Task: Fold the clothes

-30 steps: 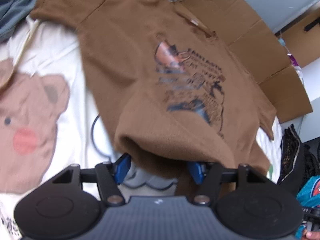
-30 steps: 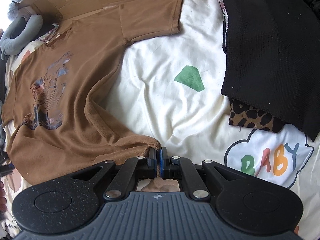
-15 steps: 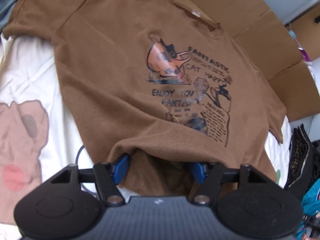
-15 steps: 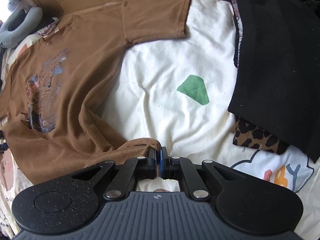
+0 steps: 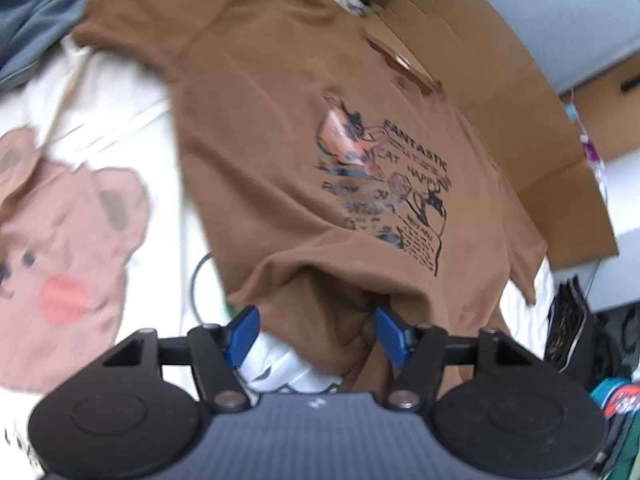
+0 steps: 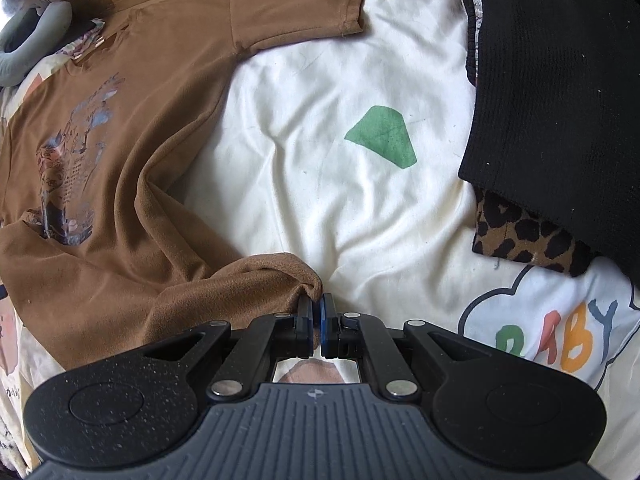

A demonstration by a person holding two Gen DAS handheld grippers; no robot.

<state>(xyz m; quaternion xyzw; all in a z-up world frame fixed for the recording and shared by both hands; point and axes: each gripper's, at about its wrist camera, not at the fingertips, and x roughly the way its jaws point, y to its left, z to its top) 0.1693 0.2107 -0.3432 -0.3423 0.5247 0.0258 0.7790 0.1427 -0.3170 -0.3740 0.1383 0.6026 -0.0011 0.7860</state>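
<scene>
A brown T-shirt (image 5: 280, 140) with a printed cat graphic lies face up on a cream sheet (image 6: 320, 128). In the left wrist view its bunched lower hem sits between the blue pads (image 5: 242, 332) of my left gripper (image 5: 316, 334), whose jaws stand wide apart. In the right wrist view the brown T-shirt (image 6: 120, 128) spreads to the left, and my right gripper (image 6: 317, 312) is shut on a rolled corner of its hem, lifted a little off the sheet.
A black knit garment (image 6: 560, 80) lies over a leopard-print piece (image 6: 520, 232) at the right. Flattened cardboard (image 5: 500, 80) lines the far side. A grey-blue garment (image 5: 36, 12) lies at the far left. The sheet carries a bear print (image 5: 68, 248) and a "BABY" cloud (image 6: 560, 340).
The left wrist view has drawn back and swung, so more of the bear print shows; its jaws stay apart around the hem. The right gripper stays shut on the hem corner, shifting only slightly.
</scene>
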